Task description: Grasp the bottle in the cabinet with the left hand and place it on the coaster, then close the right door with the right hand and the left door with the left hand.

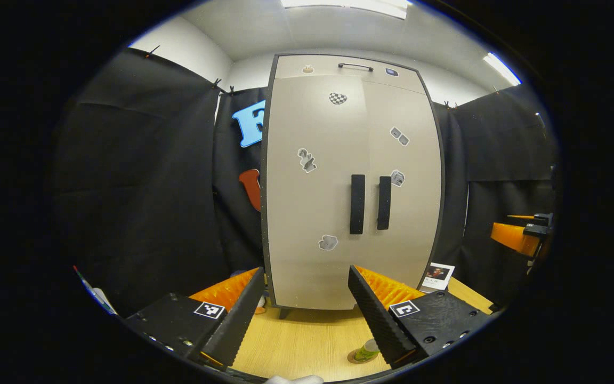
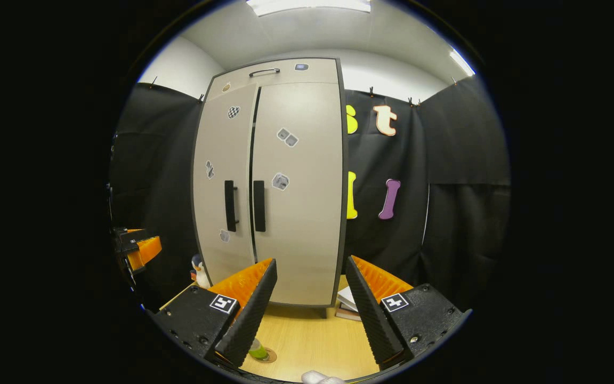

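**Q:** While both grippers hang back from the cabinet [image 1: 352,176], what is left to do?

**A:** Judging by how things lie, very little. The bottle [image 1: 366,351] stands on the coaster [image 1: 354,358] on the wooden tabletop [image 1: 307,341], low in the left gripper view just beside the right-hand finger; in the right gripper view it sits at the lower left, partly behind a finger. The right door [image 2: 297,192] looks flush. The left door [image 2: 224,181] shows a thin dark seam along the meeting edge in the right gripper view, so it may not be fully home, though I cannot tell for sure.

**Q:** And the tools?

**A:** The left gripper [image 1: 303,312] has its jaws spread wide with nothing between them. The right gripper [image 2: 308,309] is likewise parted and empty.

**Q:** How should the last push go?

**A:** I'd bring the left gripper forward to the left door's face near its black handle [image 1: 357,204], at the centre of that view, and press squarely with a finger's flat side. Pressing near the handle edge, far from the hinge, takes the least force. Keep the approach high enough to pass over the bottle, which stands low in front of the cabinet.
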Demonstrator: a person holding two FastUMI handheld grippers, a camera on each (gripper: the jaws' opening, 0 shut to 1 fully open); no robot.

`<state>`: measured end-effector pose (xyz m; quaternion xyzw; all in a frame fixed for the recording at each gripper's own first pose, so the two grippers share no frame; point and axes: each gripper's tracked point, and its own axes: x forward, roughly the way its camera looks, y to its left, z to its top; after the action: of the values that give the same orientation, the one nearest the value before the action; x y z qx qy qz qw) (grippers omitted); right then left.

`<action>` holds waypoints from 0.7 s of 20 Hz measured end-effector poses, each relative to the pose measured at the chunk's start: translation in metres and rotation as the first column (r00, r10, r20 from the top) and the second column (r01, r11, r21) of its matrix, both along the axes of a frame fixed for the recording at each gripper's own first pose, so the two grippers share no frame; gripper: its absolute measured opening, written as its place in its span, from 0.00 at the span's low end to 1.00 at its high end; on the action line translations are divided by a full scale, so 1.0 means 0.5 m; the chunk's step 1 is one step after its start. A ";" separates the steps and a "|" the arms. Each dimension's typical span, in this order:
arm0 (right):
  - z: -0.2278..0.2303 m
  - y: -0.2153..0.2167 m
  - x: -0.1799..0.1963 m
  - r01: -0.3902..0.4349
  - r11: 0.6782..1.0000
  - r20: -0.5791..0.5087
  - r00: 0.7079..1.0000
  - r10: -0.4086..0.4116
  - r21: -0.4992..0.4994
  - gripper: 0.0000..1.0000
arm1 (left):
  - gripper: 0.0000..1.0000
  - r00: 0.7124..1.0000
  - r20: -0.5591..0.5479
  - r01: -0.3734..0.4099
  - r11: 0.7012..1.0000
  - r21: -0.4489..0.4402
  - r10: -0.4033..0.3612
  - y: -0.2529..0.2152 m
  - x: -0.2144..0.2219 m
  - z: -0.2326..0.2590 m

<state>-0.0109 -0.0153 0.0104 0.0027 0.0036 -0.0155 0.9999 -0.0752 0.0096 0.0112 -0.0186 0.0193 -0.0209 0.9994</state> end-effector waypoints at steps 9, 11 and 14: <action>-0.002 -0.010 0.000 0.013 1.000 -0.020 1.000 -0.013 0.000 0.81 | 0.96 0.999 0.016 0.044 0.999 -0.003 -0.044 -0.035 0.025 0.016; 0.003 -0.011 -0.001 0.014 1.000 -0.017 1.000 -0.014 0.005 0.81 | 0.96 0.998 0.022 0.053 0.999 -0.002 -0.053 -0.042 0.027 0.019; 0.010 -0.017 -0.004 0.024 1.000 -0.010 1.000 -0.024 0.001 0.81 | 0.96 0.998 0.028 0.063 0.998 -0.006 -0.063 -0.046 0.030 0.026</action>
<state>-0.0127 -0.0240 0.0154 0.0032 0.0084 -0.0274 0.9996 -0.0602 -0.0134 0.0240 -0.0212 0.0060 -0.0525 0.9984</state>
